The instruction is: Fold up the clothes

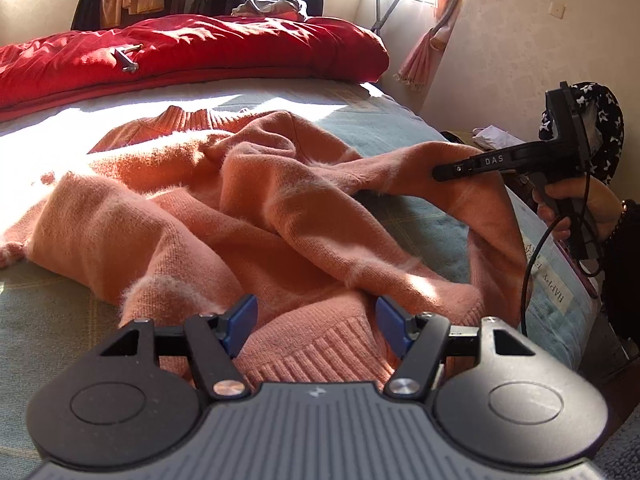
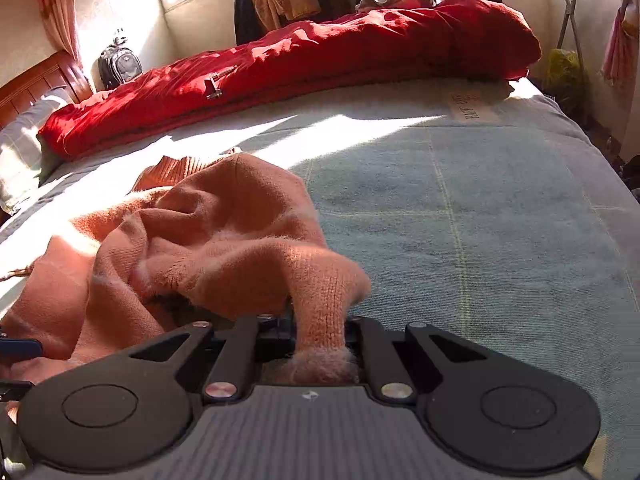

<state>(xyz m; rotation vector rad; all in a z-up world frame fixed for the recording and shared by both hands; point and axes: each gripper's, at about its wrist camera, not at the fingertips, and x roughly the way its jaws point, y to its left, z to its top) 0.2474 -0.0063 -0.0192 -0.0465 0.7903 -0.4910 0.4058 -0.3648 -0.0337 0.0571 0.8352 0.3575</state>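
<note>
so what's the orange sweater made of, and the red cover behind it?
Sweater: soft fuzzy knit, likely wool or acrylic blend; visible stitch rows, ribbed hem, stray fibres catching light. Red cover: smooth woven fabric, slightly sheeny, puffy with fine creases; looks like a padded quilt, fibre unclear.

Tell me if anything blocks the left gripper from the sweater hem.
Nothing visible does. The left gripper is open, its blue fingers straddling the ribbed hem of the sweater, with no other object between them.
</note>
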